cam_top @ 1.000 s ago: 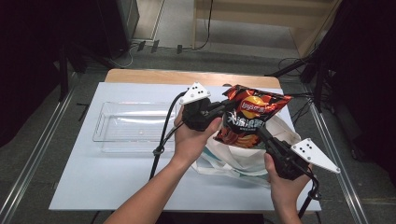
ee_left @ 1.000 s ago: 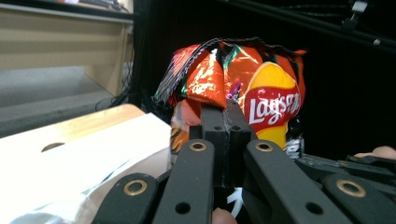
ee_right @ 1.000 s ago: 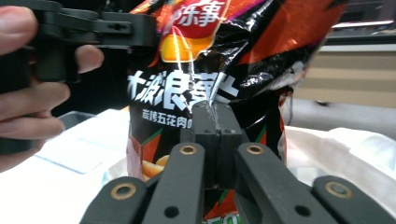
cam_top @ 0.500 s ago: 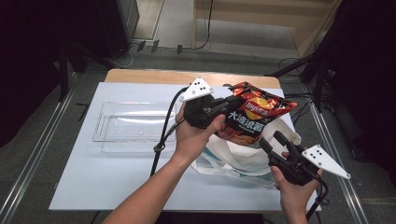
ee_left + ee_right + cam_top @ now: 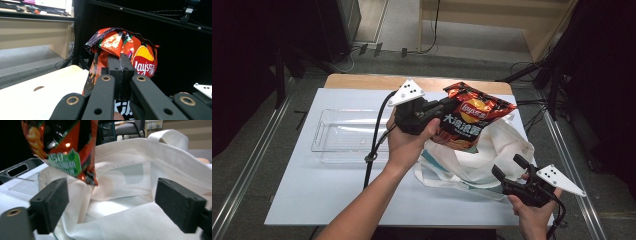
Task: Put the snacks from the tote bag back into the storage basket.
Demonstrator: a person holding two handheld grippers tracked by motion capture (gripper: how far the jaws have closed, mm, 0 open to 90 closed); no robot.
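The left gripper (image 5: 446,107) is clenched on the chip bag (image 5: 472,117), held above the tote bag (image 5: 477,160) near the tabletop's right edge — lifted, not yet placed. The right gripper (image 5: 507,170) — jaws just opened, nothing between them — hangs by the tote.

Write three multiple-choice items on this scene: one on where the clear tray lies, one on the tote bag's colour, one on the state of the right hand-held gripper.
1. The clear tray lies:
A. left of the tote bag
B. inside it
C. on the floor

2. The tote bag is:
A. black
B. white
C. blue

3. The right hand-held gripper is:
A. shut on the chip bag
B. shut on a handle
C. open

A: the high view shows the tray on the mat beside the bag.
B: its cloth is white.
C: its jaws, just opened, stand wide apart, with nothing gripped.
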